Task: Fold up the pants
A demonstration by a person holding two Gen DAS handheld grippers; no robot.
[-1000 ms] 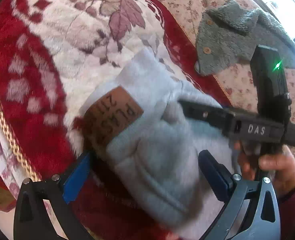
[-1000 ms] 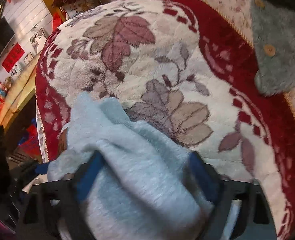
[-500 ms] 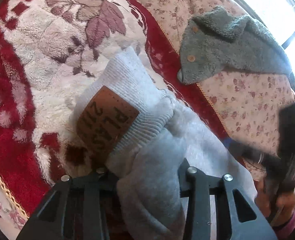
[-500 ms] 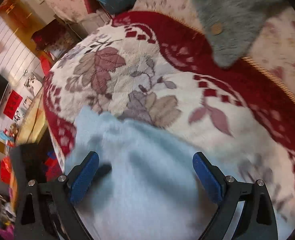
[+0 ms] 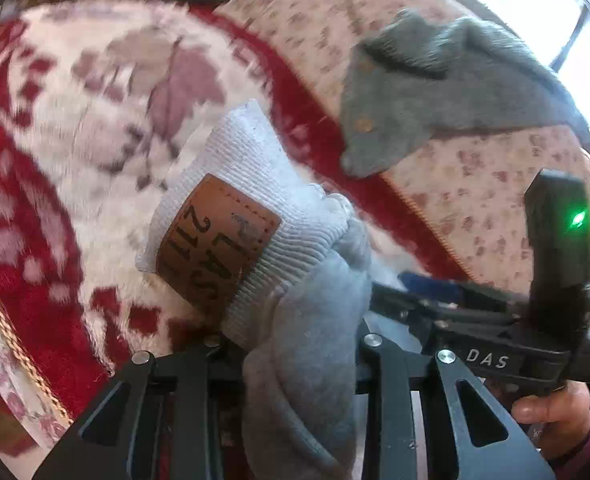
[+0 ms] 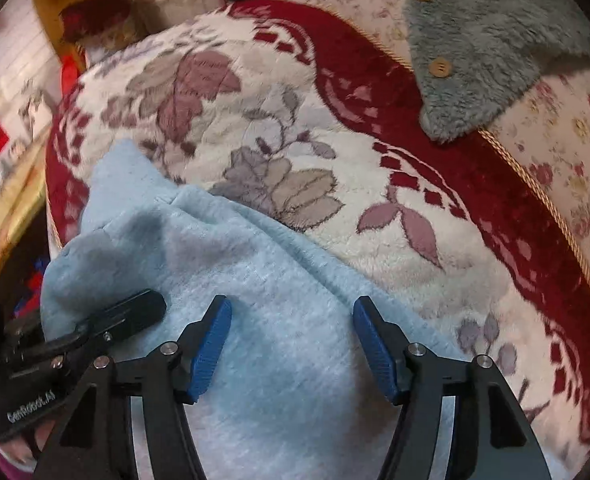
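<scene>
Left claw (image 5: 295,364) clamped on pants (image 5: 307,320), right claw (image 6: 293,344) spread above them

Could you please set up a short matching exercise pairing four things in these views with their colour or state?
Things:
1. pants
2. left tongs
3. right tongs
4. fuzzy garment

Descriptions:
A. grey-green, with round buttons
B. open, pads apart above the fabric
C. light blue, with a brown patch on the ribbed waistband
D. shut on bunched fabric

Pairs: 1-C, 2-D, 3-B, 4-A
</scene>
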